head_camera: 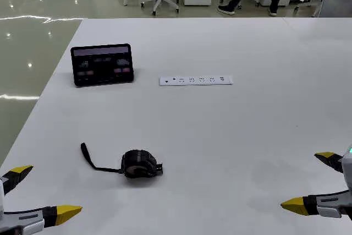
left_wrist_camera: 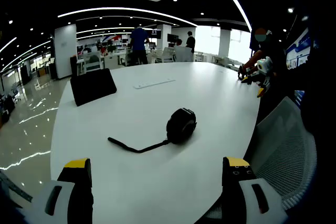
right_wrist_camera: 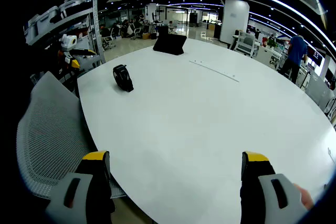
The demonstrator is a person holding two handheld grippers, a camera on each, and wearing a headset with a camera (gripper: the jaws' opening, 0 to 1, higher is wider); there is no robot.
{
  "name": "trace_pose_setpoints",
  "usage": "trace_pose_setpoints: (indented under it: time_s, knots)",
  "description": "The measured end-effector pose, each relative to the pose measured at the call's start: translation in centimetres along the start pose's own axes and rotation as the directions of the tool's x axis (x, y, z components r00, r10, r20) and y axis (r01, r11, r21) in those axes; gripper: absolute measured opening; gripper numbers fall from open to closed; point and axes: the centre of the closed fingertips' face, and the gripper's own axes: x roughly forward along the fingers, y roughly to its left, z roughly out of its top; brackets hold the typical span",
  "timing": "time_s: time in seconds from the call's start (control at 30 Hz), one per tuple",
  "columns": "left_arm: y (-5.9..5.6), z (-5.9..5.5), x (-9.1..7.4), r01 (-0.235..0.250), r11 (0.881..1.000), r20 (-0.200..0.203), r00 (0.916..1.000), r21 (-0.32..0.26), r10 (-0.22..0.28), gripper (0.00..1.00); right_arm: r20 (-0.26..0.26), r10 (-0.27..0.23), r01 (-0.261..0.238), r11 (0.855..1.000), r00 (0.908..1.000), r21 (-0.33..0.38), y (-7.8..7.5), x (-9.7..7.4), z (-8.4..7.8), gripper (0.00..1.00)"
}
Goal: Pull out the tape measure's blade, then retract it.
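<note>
**Grippers open and clear of the tape measure**

Left gripper [head_camera: 47, 191] hangs at the near left edge of the white table [head_camera: 236, 130] with its yellow-tipped jaws spread wide and nothing between them. The right gripper [head_camera: 308, 181] sits at the near right edge, equally open and empty. Neither touches anything.

The tape measure [head_camera: 141, 164] lies on the table near the left gripper and well apart from the right one. It has a dark, rounded case, and its black wrist strap [head_camera: 91, 160] trails off to the left. No blade is drawn out. A small nub on the case's right side in the head view is probably the blade's end hook, though it is too small to be sure. Farther back stand a dark tablet [head_camera: 102, 64] and a white power strip [head_camera: 196, 80], both well away from the work.

The case looks compact and hard-shelled, and is likely dense for its bulk. It should take a firm clamp without harm, but it would skate on the smooth tabletop if only pushed. The best hold is probably across its two flat faces with the nearer left jaws, keeping the blade mouth unobstructed. The strap is limp and would anchor nothing.

The blade itself is likely thin spring steel, stiff while straight, quick to kink if bent sideways and keen to snap back. The other gripper would need a careful pinch on the little hook and a pull straight in line with the mouth. The blade should then be let back in under control, not released all at once.
</note>
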Motion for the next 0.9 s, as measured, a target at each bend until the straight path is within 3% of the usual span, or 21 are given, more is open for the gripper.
trace_pose_setpoints:
  time_s: [0.7,0.87,0.9]
  knots:
    - [-0.1,-0.6,-0.1,0.001,1.0,-0.014,0.9999,0.007,-0.001,1.0,-0.002,0.003,-0.003,1.0,1.0,-0.019,0.2,0.0,0.0,1.0]
    - [-0.1,-0.3,0.4,0.016,1.0,-0.017,0.9997,0.02,-0.016,1.0,0.023,0.005,-0.004,0.999,0.9997,-0.054,0.2,0.3,0.9,1.0]
    - [0.0,-0.1,0.6,0.019,1.0,-0.01,0.9998,0.012,-0.019,1.0,0.03,0.026,-0.024,0.998,0.9992,-0.053,0.6,0.4,1.2,1.0]
